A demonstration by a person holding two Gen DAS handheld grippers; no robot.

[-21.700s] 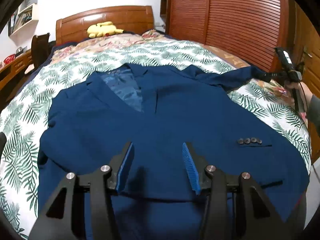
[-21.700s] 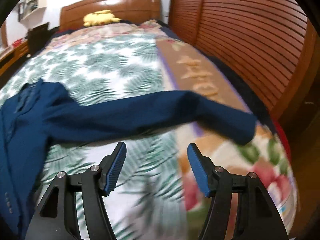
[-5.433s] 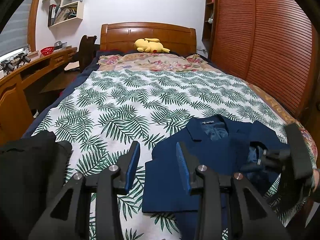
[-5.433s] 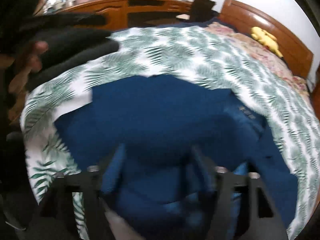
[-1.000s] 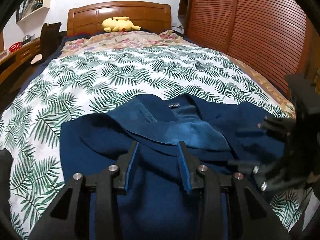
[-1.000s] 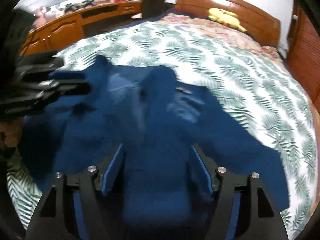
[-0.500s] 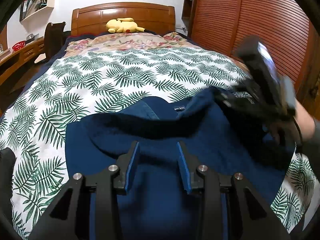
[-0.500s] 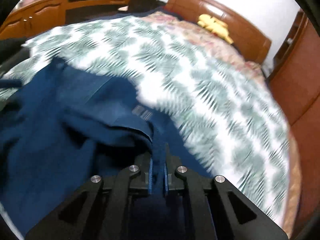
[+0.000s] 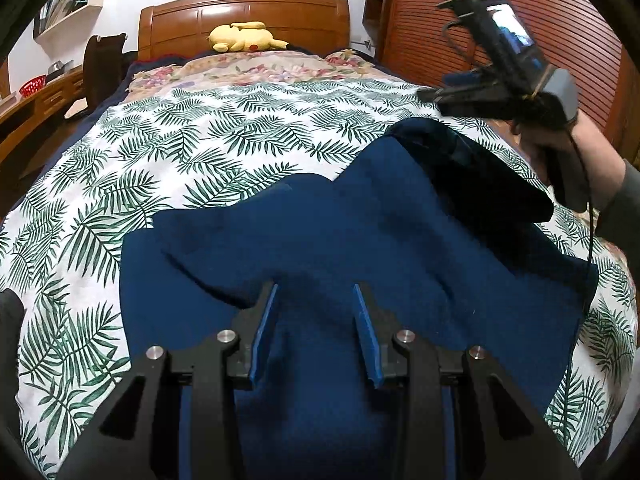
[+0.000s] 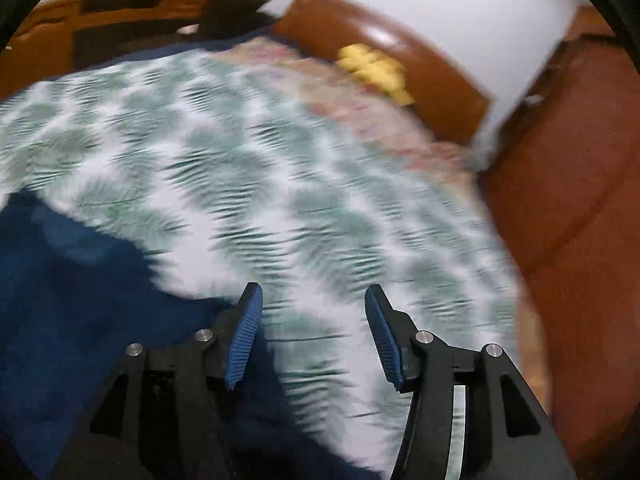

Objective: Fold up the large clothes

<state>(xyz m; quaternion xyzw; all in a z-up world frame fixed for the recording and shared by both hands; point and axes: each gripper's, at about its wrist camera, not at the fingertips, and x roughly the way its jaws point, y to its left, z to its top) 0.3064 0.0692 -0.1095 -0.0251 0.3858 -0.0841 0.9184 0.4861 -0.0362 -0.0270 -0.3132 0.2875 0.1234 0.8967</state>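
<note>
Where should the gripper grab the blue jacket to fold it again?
Probably the raised corner of the blue jacket at the far right. It sticks up off the bedspread, so fingers could slip around it. Come from the right, where the right gripper hovers, its empty jaws opening.

A yellow plush toy (image 9: 246, 36) lies against the wooden headboard (image 9: 244, 14).

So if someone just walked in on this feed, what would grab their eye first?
Probably the dark navy blue jacket, lying folded and rumpled across the near end of the white, green-fern-print bedspread. Next, the yellow plush toy against the wooden headboard. The right gripper, its jaws opening with nothing between them, hangs in the air above the jacket's right side.
</note>
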